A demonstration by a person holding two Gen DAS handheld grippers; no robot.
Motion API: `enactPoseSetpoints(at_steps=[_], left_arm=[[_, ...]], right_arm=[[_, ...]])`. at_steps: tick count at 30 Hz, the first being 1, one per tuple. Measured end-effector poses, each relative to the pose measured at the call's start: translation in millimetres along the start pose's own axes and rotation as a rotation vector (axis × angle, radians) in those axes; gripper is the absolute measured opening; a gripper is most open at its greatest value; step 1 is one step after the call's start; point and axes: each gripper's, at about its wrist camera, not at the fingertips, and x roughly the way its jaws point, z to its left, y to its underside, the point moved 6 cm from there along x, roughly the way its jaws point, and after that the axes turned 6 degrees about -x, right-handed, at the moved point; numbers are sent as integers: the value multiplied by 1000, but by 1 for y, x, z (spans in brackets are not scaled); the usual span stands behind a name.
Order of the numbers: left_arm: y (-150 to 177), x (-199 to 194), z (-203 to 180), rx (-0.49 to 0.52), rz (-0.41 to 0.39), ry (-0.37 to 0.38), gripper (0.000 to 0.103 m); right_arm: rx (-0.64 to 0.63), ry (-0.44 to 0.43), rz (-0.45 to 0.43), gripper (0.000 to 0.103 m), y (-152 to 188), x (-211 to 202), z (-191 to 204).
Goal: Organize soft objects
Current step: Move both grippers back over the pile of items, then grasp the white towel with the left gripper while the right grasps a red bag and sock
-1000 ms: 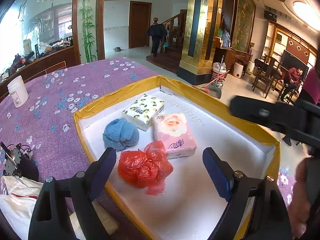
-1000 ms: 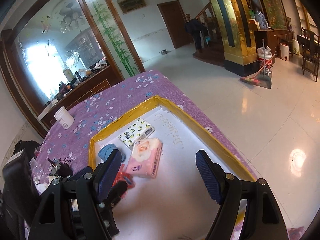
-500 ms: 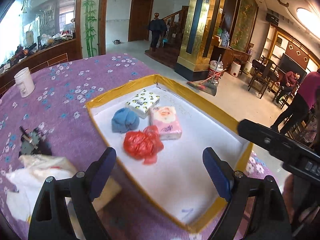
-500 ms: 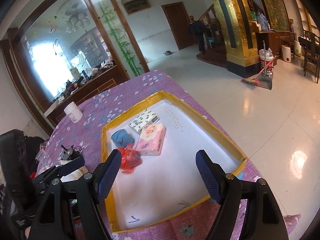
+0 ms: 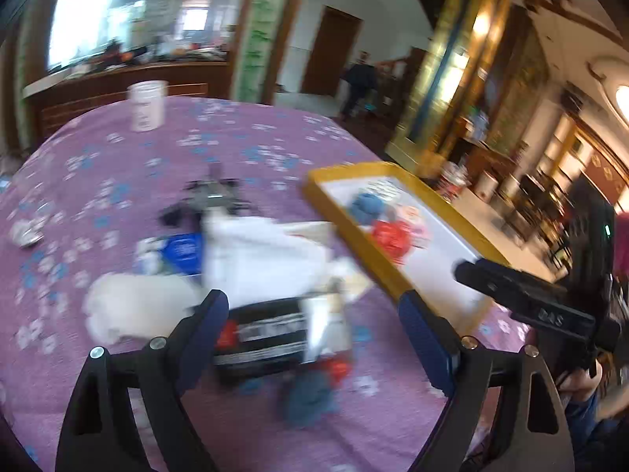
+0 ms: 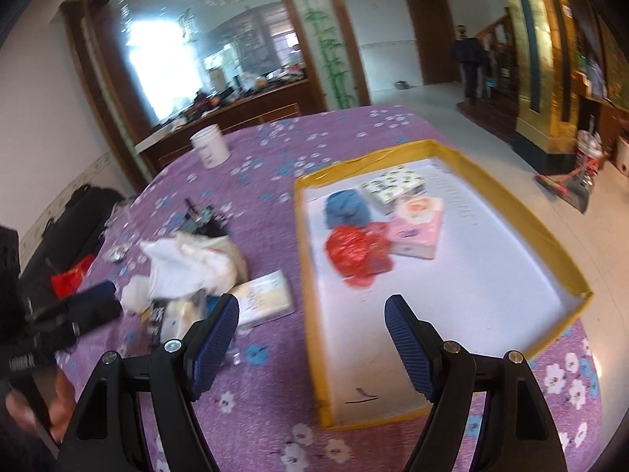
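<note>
The left gripper (image 5: 310, 330) hangs over the loose pile near the table's near edge, jaws spread wide, nothing between the pads. Below it lie a black packet (image 5: 267, 334), a white plastic bag (image 6: 188, 259) and a cream tissue pack (image 6: 263, 299); the left wrist view is blurred, so finer detail cannot be told. A white jar (image 6: 210, 145) stands toward the table's far edge. The right gripper (image 6: 310, 338) is also spread and empty, over the tray's near left rim. The yellow-rimmed tray (image 6: 310, 275) runs lengthwise from near edge to far. In its far left corner, clustered and touching: blue cloth (image 6: 346, 208), red bag (image 6: 354, 247), pink tissue pack (image 6: 416, 228), patterned tissue pack (image 6: 393, 185).
</note>
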Motion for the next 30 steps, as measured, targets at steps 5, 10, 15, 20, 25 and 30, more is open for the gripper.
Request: enactPoseSetpoints(at_steps=[5, 10, 15, 20, 25, 30], left_arm=[[-6, -10, 90, -171, -23, -170, 88], [-6, 22, 137, -337, 67, -158, 88], [-8, 49, 135, -305, 91, -186, 73], [-1, 55, 143, -303, 68, -166, 16], [-11, 25, 142, -329, -82, -58, 16], [-14, 21, 134, -299, -118, -30, 16]], right_arm=[[-40, -36, 23, 81, 7, 13, 18], [-54, -52, 32, 81, 11, 19, 22], [-72, -71, 32, 81, 13, 19, 25], [-123, -155, 54, 81, 17, 25, 49], [-185, -228, 120, 81, 28, 44, 80], [-221, -232, 221, 81, 42, 73, 103]])
